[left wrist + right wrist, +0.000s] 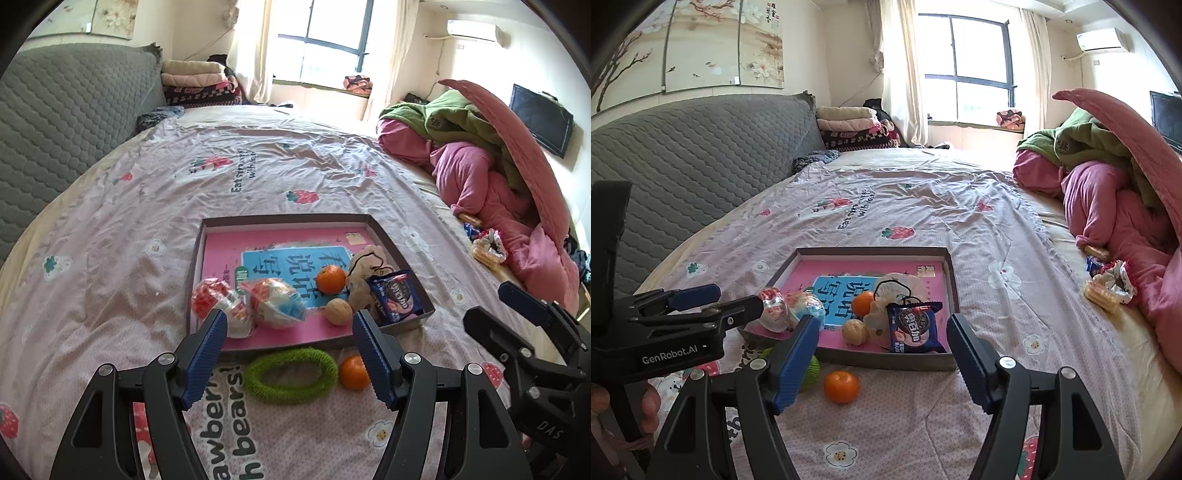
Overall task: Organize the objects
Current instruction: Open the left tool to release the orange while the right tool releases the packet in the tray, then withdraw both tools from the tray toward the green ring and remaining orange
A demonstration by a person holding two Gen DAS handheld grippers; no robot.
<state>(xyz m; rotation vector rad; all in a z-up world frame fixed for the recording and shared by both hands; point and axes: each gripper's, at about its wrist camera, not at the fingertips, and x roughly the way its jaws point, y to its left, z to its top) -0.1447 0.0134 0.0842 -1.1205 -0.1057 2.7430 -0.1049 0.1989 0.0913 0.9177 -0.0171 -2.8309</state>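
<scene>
A shallow box [288, 220] [951, 280] lies on the bed. It holds a pink book, two wrapped snacks [277, 301] [774, 308], a tangerine [331, 279] [863, 303], a walnut [338, 311] [855, 332], a blue Oreo pack [395, 297] [914, 328] and a small bag [897, 286]. In front of the box lie a green ring [291, 374] [809, 373] and a loose tangerine [354, 372] [841, 386]. My left gripper [290, 360] is open above the ring. My right gripper [882, 358] is open above the loose tangerine.
The bed has a strawberry-print sheet [258, 162]. A grey headboard [683, 155] is at the left. Pink and green bedding [1108, 184] is piled at the right, with snack packs [1108, 288] beside it. Folded blankets [849, 129] lie at the back.
</scene>
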